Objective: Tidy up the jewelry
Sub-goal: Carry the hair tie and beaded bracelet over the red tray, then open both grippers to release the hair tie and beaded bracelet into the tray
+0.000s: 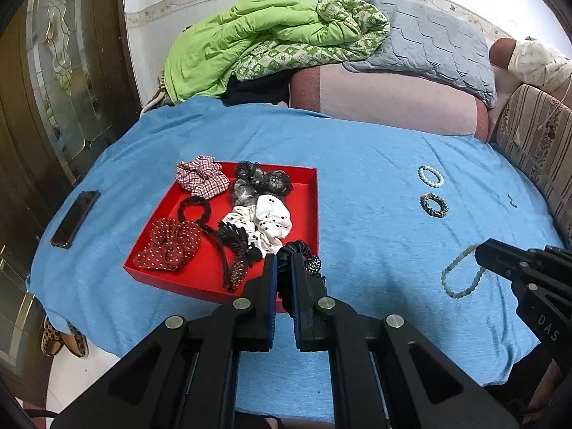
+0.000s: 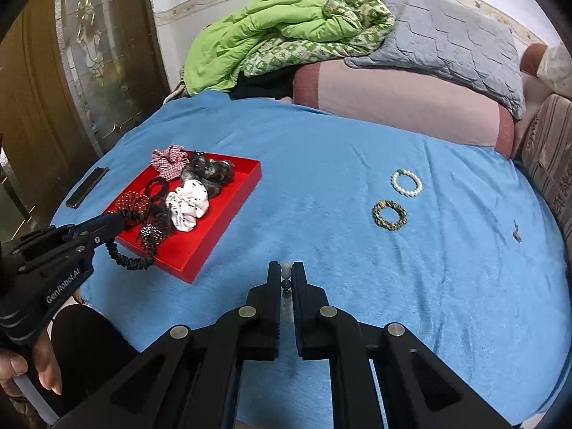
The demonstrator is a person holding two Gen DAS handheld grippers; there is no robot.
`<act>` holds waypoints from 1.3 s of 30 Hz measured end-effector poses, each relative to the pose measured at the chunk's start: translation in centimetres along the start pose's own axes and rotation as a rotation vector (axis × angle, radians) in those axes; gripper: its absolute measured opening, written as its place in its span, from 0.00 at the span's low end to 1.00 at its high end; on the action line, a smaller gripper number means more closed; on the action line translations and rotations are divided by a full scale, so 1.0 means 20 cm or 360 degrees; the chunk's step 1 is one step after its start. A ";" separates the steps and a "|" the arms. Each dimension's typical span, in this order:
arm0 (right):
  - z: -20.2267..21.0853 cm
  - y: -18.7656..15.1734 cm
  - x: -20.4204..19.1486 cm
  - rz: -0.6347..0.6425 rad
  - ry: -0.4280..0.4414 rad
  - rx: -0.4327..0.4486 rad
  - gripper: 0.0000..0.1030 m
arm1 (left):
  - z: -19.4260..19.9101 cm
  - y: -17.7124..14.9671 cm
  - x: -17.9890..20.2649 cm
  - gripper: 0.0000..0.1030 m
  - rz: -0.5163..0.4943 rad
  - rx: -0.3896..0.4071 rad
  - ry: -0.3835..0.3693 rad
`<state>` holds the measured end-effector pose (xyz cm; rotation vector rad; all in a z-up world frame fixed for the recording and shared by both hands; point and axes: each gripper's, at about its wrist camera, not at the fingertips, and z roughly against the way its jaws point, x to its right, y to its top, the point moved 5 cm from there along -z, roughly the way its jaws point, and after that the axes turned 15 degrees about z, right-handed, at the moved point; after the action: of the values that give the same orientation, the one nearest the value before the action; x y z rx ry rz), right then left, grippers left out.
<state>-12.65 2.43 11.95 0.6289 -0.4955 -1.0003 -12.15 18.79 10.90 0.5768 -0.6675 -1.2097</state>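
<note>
A red tray (image 1: 304,193) (image 2: 214,228) on the blue cloth holds several scrunchies and hair ties. My left gripper (image 1: 284,268) (image 2: 107,227) is shut on a black scrunchie (image 1: 298,250) (image 2: 128,259) that hangs over the tray's near edge. My right gripper (image 2: 286,279) (image 1: 481,255) is shut on a pale bead bracelet (image 1: 461,275) (image 2: 286,270), held just above the cloth, right of the tray. A white pearl bracelet (image 1: 430,176) (image 2: 406,183) and a dark gold-flecked bracelet (image 1: 433,205) (image 2: 389,215) lie on the cloth further right.
A dark phone (image 1: 75,218) (image 2: 87,186) lies left of the tray. A green quilt (image 1: 257,35), a grey pillow (image 1: 436,46) and a pink bolster (image 1: 389,96) pile up behind. A small dark item (image 2: 516,233) lies at far right. A glass door (image 1: 60,71) stands at left.
</note>
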 end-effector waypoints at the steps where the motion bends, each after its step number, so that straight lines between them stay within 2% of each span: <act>1: 0.00 0.02 -0.01 0.0009 0.0002 0.0005 0.07 | 0.00 0.01 -0.01 0.07 0.0002 0.0002 0.0005; 10: -0.05 0.14 -0.12 0.0073 0.0045 0.0012 0.07 | -0.05 0.07 -0.13 0.07 0.0049 -0.0003 0.0029; 17: -0.12 0.26 -0.24 0.0131 0.0111 0.0009 0.07 | -0.11 0.20 -0.29 0.07 0.0095 -0.0001 0.0048; 29: -0.29 0.46 -0.52 0.0252 0.0255 0.0009 0.07 | -0.30 0.43 -0.49 0.07 0.0172 -0.0096 -0.0018; 39: -0.40 0.56 -0.69 0.0317 0.0375 0.0030 0.07 | -0.50 0.59 -0.55 0.07 0.0098 -0.0140 -0.0003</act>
<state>-6.87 21.03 12.58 0.6902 -0.3521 -0.7233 0.52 32.94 10.91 0.4786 -0.6261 -1.1764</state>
